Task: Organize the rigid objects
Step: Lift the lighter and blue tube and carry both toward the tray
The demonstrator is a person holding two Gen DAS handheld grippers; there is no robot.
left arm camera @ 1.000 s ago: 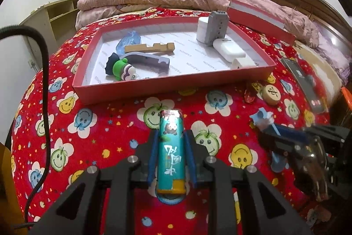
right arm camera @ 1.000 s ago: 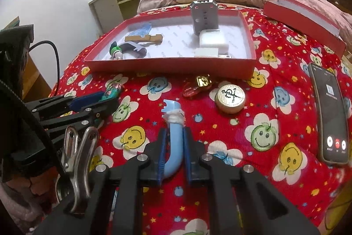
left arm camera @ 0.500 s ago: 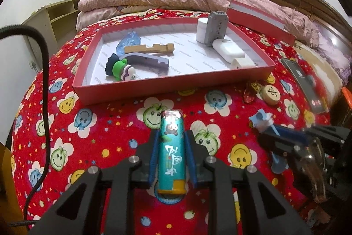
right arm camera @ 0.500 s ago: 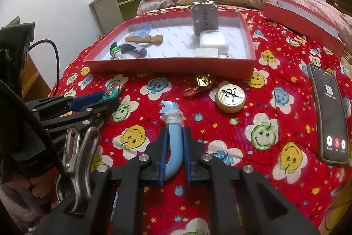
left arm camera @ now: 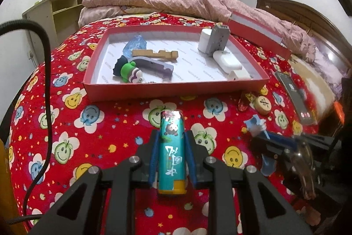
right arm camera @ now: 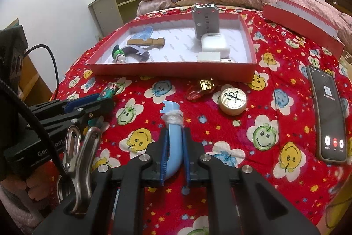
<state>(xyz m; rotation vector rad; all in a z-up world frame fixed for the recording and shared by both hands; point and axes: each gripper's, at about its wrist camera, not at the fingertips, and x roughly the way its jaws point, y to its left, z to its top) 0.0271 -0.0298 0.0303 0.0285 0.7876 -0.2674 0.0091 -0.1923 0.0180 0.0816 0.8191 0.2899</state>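
My left gripper (left arm camera: 172, 136) is shut on a teal cylinder with a panda print (left arm camera: 172, 153) and holds it above the red patterned bedspread, short of the red tray (left arm camera: 176, 89). My right gripper (right arm camera: 175, 131) is shut on a curved light-blue plastic piece (right arm camera: 173, 140) wrapped with white tape near its tip. The red tray (right arm camera: 173, 68) holds a green toy figure (left arm camera: 131, 73), a grey clip, a wooden piece (left arm camera: 154, 54), a white case (right arm camera: 214, 43) and a grey block (right arm camera: 205, 20). The right gripper also shows in the left wrist view (left arm camera: 264, 138).
A round gold chess piece (right arm camera: 233, 100) and a red-and-gold trinket (right arm camera: 199, 89) lie on the bedspread in front of the tray. A phone (right arm camera: 329, 111) lies at the right. The tray's red lid (right arm camera: 301, 21) rests behind. A pink quilt is heaped at the back.
Both grippers have lifted slightly and edged toward the tray with their objects held. Nothing was released.
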